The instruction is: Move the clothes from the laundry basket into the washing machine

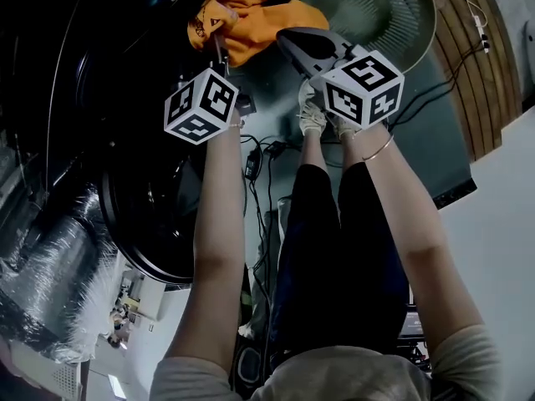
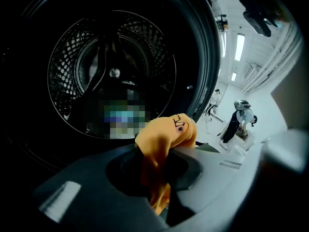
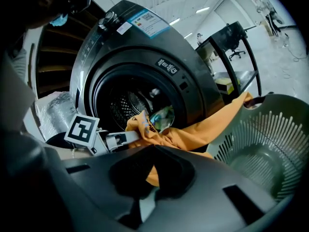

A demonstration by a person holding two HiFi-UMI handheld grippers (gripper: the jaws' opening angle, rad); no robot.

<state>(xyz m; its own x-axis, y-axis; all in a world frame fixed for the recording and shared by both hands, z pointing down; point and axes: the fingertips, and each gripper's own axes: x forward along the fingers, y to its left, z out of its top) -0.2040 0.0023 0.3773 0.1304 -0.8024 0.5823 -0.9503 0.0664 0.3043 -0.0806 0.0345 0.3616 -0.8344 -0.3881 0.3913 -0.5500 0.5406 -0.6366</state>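
Orange garment (image 2: 166,132) sits pinched in my left gripper (image 2: 158,178) and right gripper (image 3: 150,175), drum (image 2: 113,57) ahead, not yet inside; basket (image 3: 241,139) looks empty.

Ceiling strip lights (image 2: 240,46) blazed white over a pale floor (image 2: 212,139), while the washing machine drum (image 2: 113,71) sat in deep shadow. Wide-angle lenses bowed every edge into dark corners; the nearest foreground blurred.

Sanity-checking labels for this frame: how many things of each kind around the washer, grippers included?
orange garment: 1
laundry basket: 1
washing machine: 1
grippers: 2, left gripper and right gripper, jaws of both shut on the garment
Total: 5
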